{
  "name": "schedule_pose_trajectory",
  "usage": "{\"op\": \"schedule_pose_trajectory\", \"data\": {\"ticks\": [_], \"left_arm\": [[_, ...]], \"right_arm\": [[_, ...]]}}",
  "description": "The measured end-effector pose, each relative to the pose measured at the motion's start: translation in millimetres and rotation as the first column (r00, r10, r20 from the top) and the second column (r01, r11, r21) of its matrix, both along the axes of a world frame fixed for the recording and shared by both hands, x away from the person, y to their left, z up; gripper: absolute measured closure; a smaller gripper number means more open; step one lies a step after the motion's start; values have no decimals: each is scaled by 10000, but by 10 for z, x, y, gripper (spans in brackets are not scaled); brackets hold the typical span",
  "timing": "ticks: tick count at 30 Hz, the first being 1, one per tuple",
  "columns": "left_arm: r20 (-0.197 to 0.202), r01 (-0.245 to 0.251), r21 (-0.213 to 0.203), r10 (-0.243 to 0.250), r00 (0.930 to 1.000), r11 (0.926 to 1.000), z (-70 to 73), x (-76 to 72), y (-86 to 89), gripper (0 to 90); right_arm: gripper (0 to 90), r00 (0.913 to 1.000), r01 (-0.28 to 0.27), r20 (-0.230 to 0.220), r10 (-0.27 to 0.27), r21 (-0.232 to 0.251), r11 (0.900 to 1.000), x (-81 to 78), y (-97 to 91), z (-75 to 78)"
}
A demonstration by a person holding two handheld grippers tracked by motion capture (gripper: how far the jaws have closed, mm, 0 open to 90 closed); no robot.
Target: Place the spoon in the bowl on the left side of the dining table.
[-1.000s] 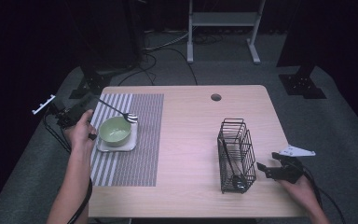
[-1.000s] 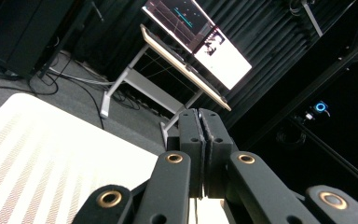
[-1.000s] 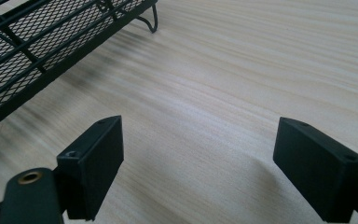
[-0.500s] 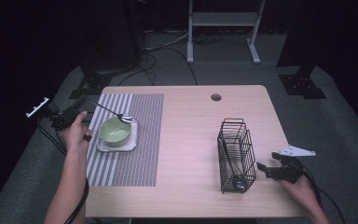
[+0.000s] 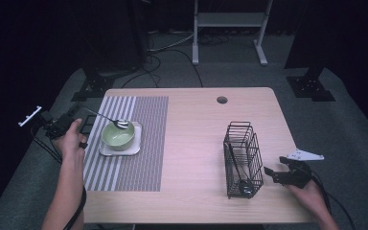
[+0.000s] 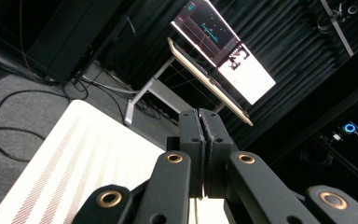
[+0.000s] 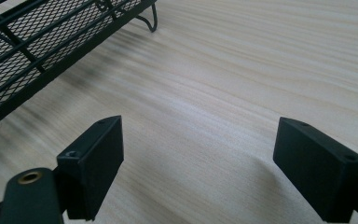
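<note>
So, left claw [image 5: 82, 114]: my jaws were pinched flat together, as the left gripper view showed [image 6: 204, 122]. From the high view I judged that they clamped the thin handle tip of the spoon [image 5: 120, 124].
Spoon: slim, shiny metal with a long narrow handle. Its oval head hung over the far rim of the bowl [image 5: 117, 136], and I could not tell whether it touched.
Right claw [image 7: 198, 156]: the jaws stood wide with nothing between them, low over the bare table [image 5: 196, 134], just beside the basket [image 5: 242, 158].
Risk, slip: smooth metal gripped at its very end could have pivoted or slid in my pads, so the head might have dropped and clinked into the bowl.
Risk, knock: a careless sweep could have caught the bowl's rim and dragged it off its plate [image 5: 135, 150].
Risk, basket: the tall, light wire frame could have tipped if the spoon had snagged a bar on the way in.
Bowl: pale green, round, glossy, probably ceramic and hard.
Plate: small, square, whitish, with rounded corners, lying under the bowl.
Mat [image 5: 146, 143]: striped woven cloth in grey and white, lying flat.
Basket: black wire with a mesh floor, upright and open-topped, with something dark inside.
Table: pale wood grain, smooth and matte.
</note>
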State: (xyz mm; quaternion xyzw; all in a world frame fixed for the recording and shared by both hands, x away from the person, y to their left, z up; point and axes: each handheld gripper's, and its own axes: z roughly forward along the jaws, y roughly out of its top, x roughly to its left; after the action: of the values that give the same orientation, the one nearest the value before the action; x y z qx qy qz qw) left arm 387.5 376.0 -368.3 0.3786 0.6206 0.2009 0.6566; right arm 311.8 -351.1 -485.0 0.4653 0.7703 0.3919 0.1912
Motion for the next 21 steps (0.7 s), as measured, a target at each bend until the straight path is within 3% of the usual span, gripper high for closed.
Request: {"op": "schedule_pose_trajectory", "data": {"ticks": [21], "left_arm": [[-360, -628, -23, 626, 9974, 9980, -198, -97, 193, 890]], "right_arm": [[149, 10000, -23, 3, 23, -46, 10000, 3, 3, -2]]}}
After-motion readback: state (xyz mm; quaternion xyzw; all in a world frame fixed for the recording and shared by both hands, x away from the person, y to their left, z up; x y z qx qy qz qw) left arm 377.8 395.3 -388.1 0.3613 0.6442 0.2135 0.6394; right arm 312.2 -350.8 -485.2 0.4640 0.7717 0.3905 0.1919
